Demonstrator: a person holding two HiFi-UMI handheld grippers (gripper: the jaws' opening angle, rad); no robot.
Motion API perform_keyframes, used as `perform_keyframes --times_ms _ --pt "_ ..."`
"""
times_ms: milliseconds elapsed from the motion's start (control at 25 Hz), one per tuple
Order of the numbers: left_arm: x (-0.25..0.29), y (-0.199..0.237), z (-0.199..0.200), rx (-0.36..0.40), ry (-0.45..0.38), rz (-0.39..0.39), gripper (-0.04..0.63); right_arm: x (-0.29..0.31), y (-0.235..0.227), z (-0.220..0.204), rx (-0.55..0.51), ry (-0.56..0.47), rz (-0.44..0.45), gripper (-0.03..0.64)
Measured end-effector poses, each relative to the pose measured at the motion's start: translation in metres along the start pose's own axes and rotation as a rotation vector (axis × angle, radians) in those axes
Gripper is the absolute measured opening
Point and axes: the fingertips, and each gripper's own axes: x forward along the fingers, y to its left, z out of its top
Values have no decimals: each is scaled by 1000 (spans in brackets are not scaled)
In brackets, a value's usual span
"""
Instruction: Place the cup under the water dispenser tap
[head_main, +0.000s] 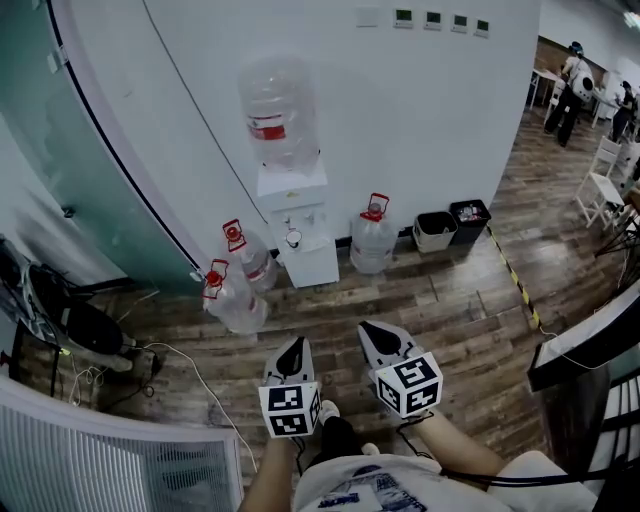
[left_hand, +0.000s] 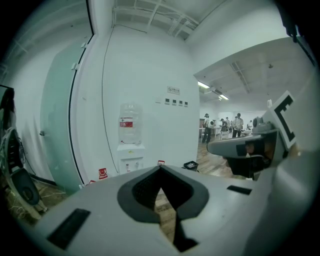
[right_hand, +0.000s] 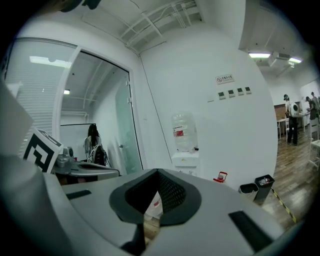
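The white water dispenser (head_main: 300, 225) stands against the wall with a large clear bottle (head_main: 280, 110) on top. A small pale cup (head_main: 293, 238) sits in its tap recess. Both grippers hang well back from it, over the wooden floor in front of the person. My left gripper (head_main: 293, 345) is shut with nothing between its jaws, and so is my right gripper (head_main: 372, 328). In the left gripper view the closed tips (left_hand: 160, 167) point towards the dispenser (left_hand: 129, 155). The right gripper view shows closed tips (right_hand: 157, 171) below the dispenser (right_hand: 185, 159).
Three spare water bottles (head_main: 373, 235) (head_main: 247, 255) (head_main: 232, 298) lie and stand on the floor beside the dispenser. Two waste bins (head_main: 434, 230) (head_main: 469, 218) sit to its right. A glass partition (head_main: 90, 190) runs along the left, with cables and a chair (head_main: 70, 320) below it. People stand far right (head_main: 570, 90).
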Motion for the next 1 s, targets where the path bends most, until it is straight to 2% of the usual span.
perform_keyframes --times_ms 360,1000 --pt "-26 -20 -9 7 -1 12 51 -34 13 -3 -18 -20 15 20" --pt "-35 -16 -16 -2 15 18 51 -36 19 -2 -17 -27 20 20"
